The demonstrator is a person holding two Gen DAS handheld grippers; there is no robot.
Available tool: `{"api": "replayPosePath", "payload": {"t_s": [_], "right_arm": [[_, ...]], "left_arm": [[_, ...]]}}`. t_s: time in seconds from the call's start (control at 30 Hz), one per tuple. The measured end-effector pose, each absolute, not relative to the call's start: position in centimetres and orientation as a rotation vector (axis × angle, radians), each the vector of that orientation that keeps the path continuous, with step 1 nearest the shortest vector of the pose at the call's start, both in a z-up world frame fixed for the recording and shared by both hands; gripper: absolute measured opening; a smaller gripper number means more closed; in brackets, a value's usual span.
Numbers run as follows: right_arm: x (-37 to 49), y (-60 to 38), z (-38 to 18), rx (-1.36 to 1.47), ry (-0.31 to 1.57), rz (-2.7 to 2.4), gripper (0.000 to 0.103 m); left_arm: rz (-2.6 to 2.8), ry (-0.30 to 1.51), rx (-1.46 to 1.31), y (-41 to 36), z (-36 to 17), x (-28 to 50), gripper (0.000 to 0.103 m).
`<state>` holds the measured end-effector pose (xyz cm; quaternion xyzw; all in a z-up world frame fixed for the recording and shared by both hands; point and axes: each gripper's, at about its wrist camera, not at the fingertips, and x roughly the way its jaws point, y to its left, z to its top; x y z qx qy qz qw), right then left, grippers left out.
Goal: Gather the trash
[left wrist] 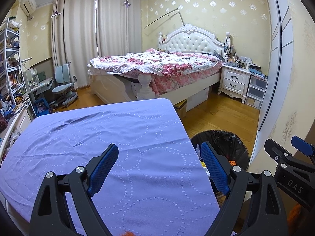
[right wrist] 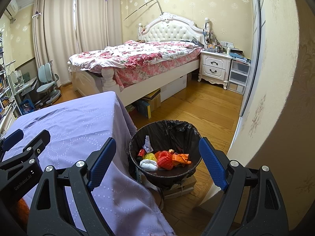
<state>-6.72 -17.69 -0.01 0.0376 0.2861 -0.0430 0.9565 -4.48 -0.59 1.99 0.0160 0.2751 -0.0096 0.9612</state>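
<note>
Both the left claw (left wrist: 161, 169) and right claw (right wrist: 157, 163) gape wide, holding nothing; trash fills the bin (right wrist: 167, 129) right of the surface (left wrist: 98, 137).

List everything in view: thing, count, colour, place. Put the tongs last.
Round bin lined with a black plastic bag: one, black, on the floor right of the table.
Trash inside: white crumpled paper, orange foam net, orange plastic scrap, white wad, red can.
Purple dotted tablecloth: one, covering the table.
Bed with floral pink quilt: one, far side.
White two-drawer nightstand: one, right of the bed.
Pale blue desk chair: one, left.
Left tongs: open, empty.
Right tongs: open, empty.
</note>
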Motion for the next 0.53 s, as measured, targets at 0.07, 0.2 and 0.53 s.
{"api": "replayPosePath", "payload": {"t_s": [0.07,0.2,0.53], "right_arm": [[-6.7,-17.6,0.0,0.075,0.580,-0.087,0.084],[-6.7,-17.6,0.0,0.075,0.582,-0.086,0.084],[-6.4,-16.7,-0.4,0.058,0.595,-0.061,0.084]], "left_arm": [[-0.025,0.560,0.025,-0.5,1.9,-4.4,0.085],[-0.027,0.555,0.020,-0.4,2.0,-4.4,0.086],[0.024,0.590,0.044,1.1,1.0,-3.4,0.086]]}}
